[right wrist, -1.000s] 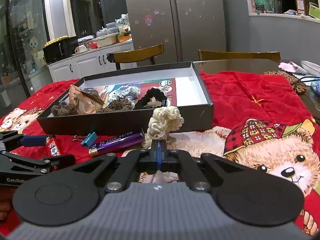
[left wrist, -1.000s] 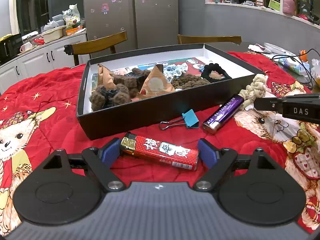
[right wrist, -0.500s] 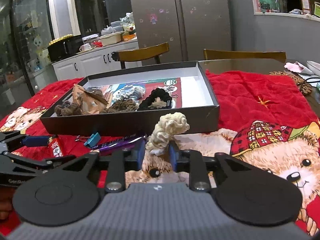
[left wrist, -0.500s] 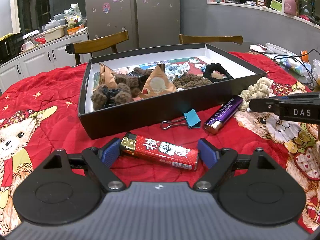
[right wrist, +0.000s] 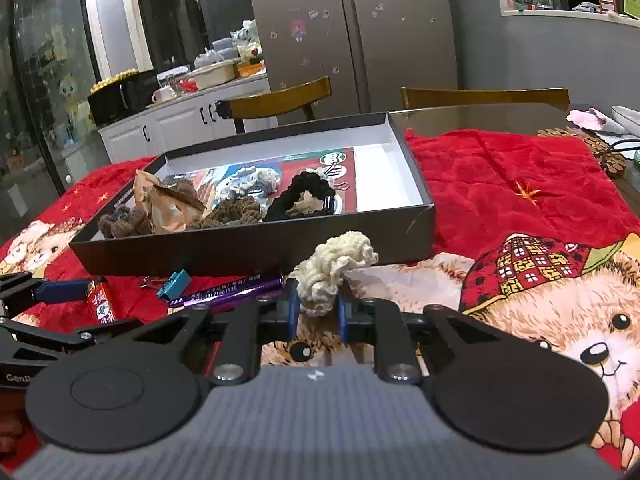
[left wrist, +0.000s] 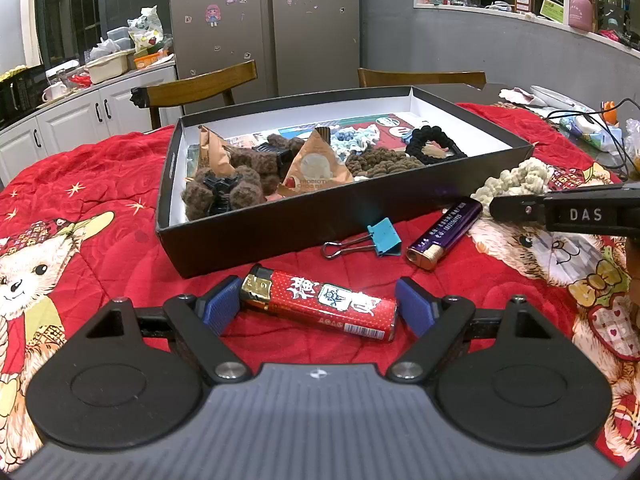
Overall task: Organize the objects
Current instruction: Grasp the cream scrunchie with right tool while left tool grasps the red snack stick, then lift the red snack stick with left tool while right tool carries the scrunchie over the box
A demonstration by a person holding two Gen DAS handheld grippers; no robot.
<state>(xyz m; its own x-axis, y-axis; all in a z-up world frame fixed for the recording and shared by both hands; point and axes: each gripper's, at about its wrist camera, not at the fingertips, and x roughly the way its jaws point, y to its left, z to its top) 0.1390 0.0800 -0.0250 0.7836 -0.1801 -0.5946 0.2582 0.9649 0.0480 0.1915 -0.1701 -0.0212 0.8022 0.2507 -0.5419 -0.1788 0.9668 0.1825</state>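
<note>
A red blanket (left wrist: 100, 184) with bear pictures covers the table, and on it stands one black box (left wrist: 280, 228) with brown, blue and black scrunchies and two paper packets inside. The left gripper (left wrist: 318, 308) has its jaws wide apart around one red lighter (left wrist: 320, 306) lying on the blanket; its pads (left wrist: 220, 304) are beside the lighter's ends. The right gripper (right wrist: 316, 314) has its jaws narrowly apart, pressing on one cream scrunchie (right wrist: 334, 262) just before the box. Between them lie one purple lighter (left wrist: 444, 234) and one blue binder clip (left wrist: 384, 236).
</note>
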